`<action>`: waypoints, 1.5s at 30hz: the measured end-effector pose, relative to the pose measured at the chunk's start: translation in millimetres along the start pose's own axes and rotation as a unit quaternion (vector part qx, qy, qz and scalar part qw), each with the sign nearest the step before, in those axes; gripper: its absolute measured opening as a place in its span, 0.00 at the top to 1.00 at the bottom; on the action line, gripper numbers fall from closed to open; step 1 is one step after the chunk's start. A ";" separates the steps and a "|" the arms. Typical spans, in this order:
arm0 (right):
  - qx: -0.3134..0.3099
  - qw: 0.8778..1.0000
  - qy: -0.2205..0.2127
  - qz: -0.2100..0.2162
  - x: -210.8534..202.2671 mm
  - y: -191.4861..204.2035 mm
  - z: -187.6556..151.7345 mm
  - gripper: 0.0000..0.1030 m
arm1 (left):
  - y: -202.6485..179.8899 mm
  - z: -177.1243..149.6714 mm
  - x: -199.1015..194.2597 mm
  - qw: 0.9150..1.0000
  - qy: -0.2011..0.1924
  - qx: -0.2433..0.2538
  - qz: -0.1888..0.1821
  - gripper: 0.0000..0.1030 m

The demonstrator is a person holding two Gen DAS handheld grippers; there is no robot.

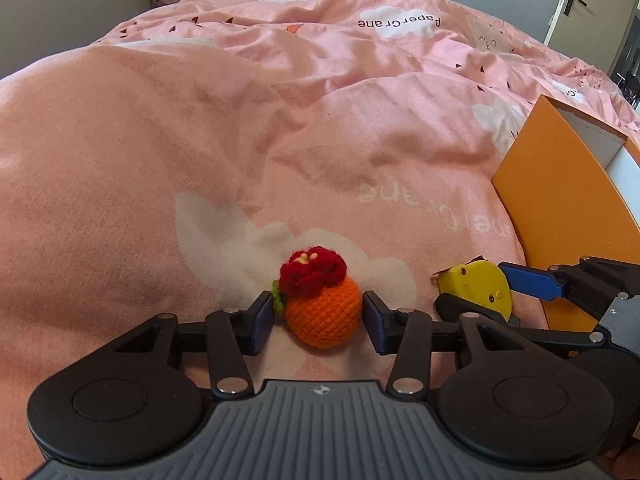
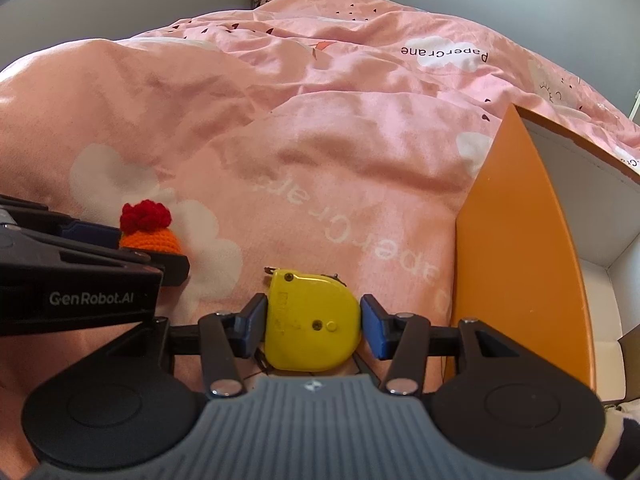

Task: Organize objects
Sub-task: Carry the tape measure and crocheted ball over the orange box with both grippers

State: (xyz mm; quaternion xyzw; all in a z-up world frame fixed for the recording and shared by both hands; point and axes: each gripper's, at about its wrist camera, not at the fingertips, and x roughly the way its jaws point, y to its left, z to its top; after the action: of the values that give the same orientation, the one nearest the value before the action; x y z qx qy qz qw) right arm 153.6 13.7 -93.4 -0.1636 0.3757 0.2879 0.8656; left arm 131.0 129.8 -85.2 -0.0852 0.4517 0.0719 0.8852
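Crocheted orange (image 1: 324,318) between left gripper (image 1: 318,322) fingers (image 1: 262,322), pink duvet (image 1: 200,140)

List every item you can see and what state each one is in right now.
Crocheted orange with red flower: lying on the duvet, between the left hand-held gripper's pads.
Yellow tape measure: flat on the duvet, clamped by the right hand-held gripper.
Orange box: open.
Pink duvet: rumpled.
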 end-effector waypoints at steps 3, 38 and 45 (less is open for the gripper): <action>-0.001 1.000 -0.009 0.001 -9.5 0.8 1.5 0.49 | -1.4 0.5 -11.8 1.000 -0.012 0.000 0.005 0.48; 0.126 0.988 -0.056 -0.073 -117.6 -183.1 7.1 0.49 | -187.3 56.7 -75.2 0.970 -0.144 0.166 -0.109 0.48; 0.145 0.987 -0.020 -0.064 -83.2 -205.2 10.9 0.49 | -210.6 64.4 -50.0 0.967 -0.149 0.186 -0.096 0.48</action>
State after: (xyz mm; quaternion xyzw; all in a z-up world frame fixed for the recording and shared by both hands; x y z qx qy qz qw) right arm 241.2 -172.2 -10.5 -0.0542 0.3845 0.1772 0.9043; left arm 195.6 -64.1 10.7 0.0495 0.3100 -0.0867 0.9455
